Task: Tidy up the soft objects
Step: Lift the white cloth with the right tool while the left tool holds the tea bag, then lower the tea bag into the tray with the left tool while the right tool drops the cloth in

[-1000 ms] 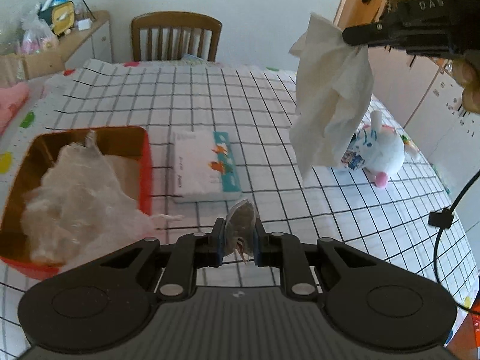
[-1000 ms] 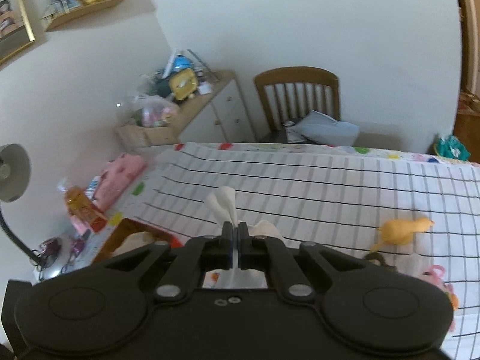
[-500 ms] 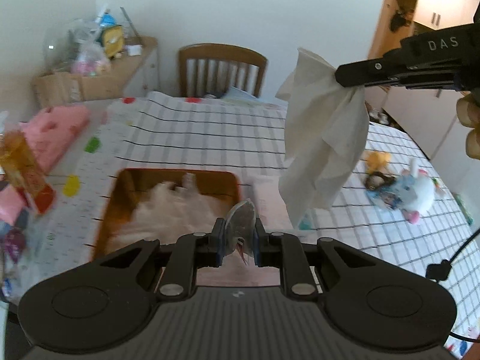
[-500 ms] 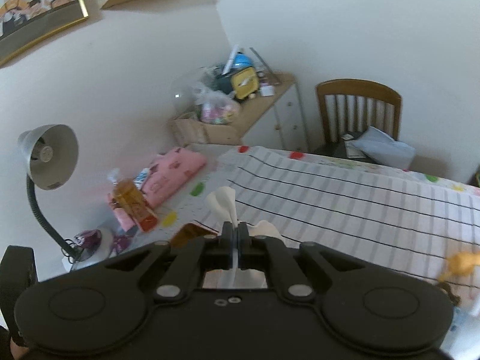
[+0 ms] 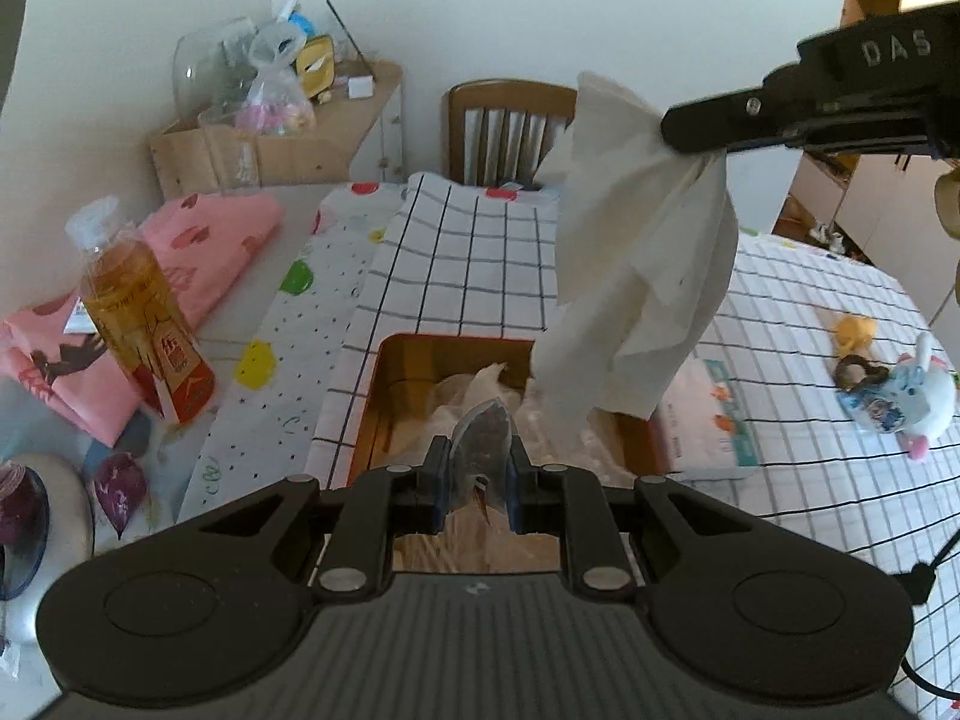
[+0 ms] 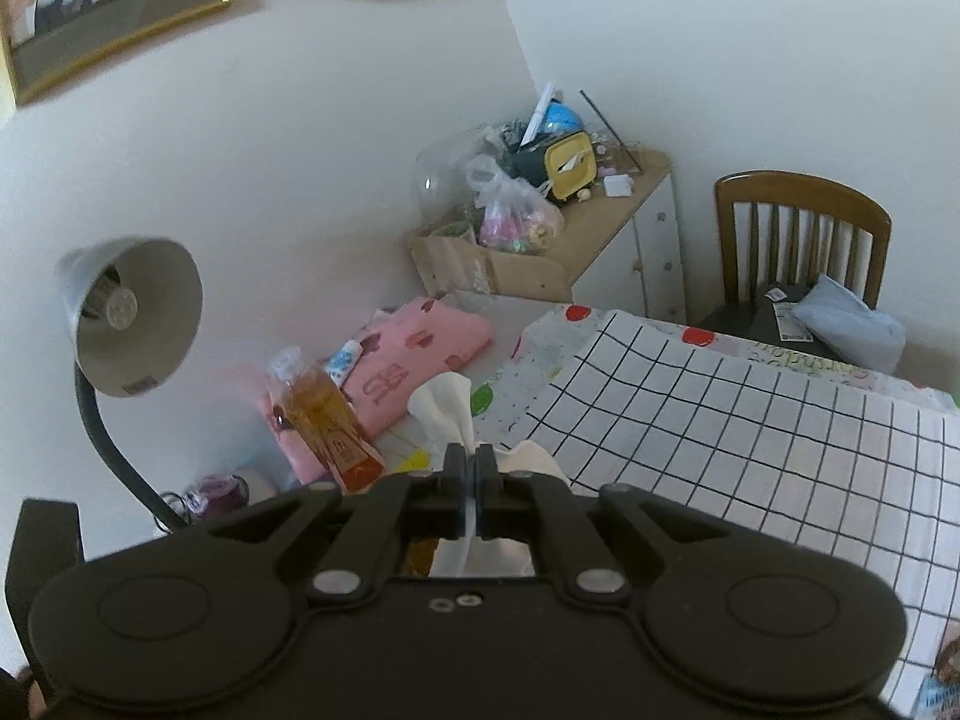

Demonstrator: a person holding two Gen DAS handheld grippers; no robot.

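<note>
My left gripper [image 5: 478, 461] is shut on a small clear wrapper [image 5: 482, 443] and hovers over the near end of the orange box [image 5: 367, 427], which holds crumpled clear plastic [image 5: 474, 387]. In the left wrist view my right gripper [image 5: 690, 131] reaches in from the upper right, shut on a white tissue [image 5: 642, 276] that hangs with its lower end over the box's right side. The right wrist view shows that gripper [image 6: 470, 461] pinching the tissue [image 6: 447, 405], a tuft sticking up past the fingertips.
A tissue pack [image 5: 702, 420] lies right of the box; a white plush toy [image 5: 918, 396] and a yellow toy [image 5: 855, 333] lie further right. A bottle of orange liquid [image 5: 141, 312], pink cloth [image 5: 204, 240], a desk lamp [image 6: 132, 312] and a wooden chair [image 5: 510, 126] stand left and behind.
Both grippers have swung left across the checked table. The box has come from the left side to under my left gripper, and the tissue now hangs over it. Both grips hold.
</note>
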